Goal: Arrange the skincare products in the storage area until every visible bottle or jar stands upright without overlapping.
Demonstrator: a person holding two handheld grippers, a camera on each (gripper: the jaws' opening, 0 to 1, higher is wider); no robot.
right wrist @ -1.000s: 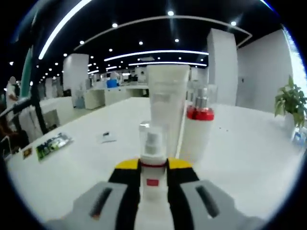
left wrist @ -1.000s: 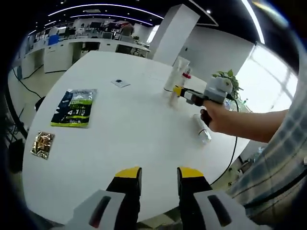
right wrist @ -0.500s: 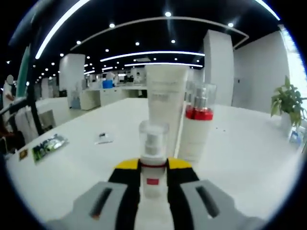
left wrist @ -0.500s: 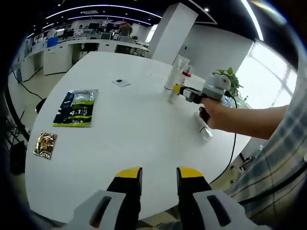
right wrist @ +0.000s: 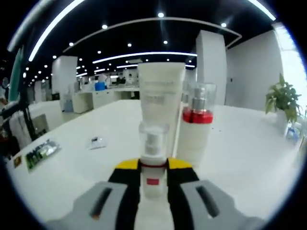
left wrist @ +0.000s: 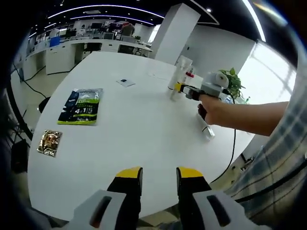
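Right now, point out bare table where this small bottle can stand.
Free: the wide white table between the green packet and the lying bottle. Crowded: around the standing tube and red-collared bottle, just ahead of the right hand-held gripper gripping the small pump bottle.

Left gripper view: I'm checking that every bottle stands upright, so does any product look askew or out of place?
Yes. One clear bottle lies on its side on the white table near the person's hand, apart from the upright white tube.
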